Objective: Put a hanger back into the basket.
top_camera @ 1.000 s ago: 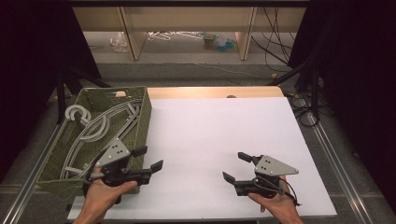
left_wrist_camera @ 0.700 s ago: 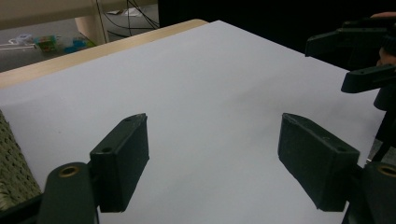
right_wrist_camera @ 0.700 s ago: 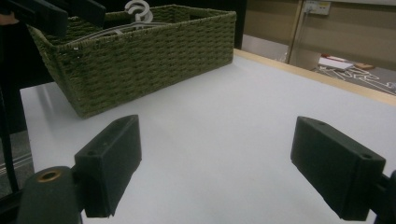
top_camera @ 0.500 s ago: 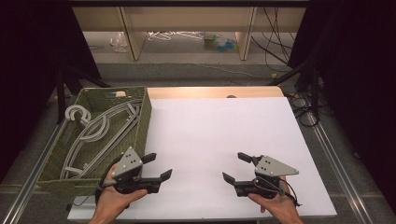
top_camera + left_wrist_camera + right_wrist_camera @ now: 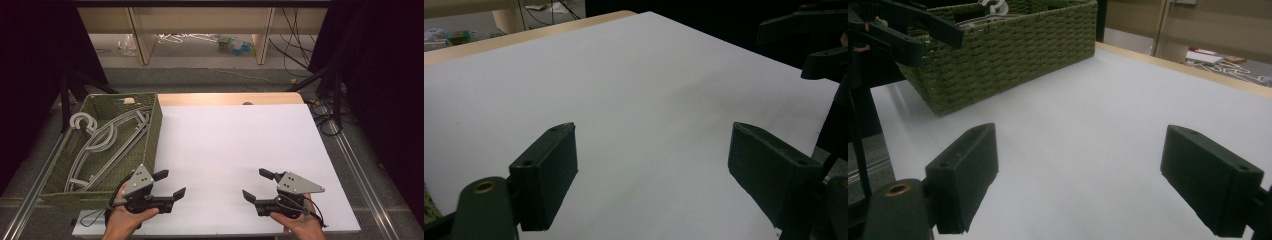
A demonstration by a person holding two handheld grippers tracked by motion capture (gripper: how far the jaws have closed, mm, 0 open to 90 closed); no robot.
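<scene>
Both the left gripper (image 5: 169, 184) and right gripper (image 5: 260, 184) hover wide apart and empty over the white desk (image 5: 235, 145), beside a green wicker basket (image 5: 155, 125) of grey hangers (image 5: 107, 140).

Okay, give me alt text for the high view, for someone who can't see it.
Two hands hold open black grippers, the left gripper and the right gripper, low over a white table. A green woven basket of grey hangers sits at the table's left edge.
</scene>
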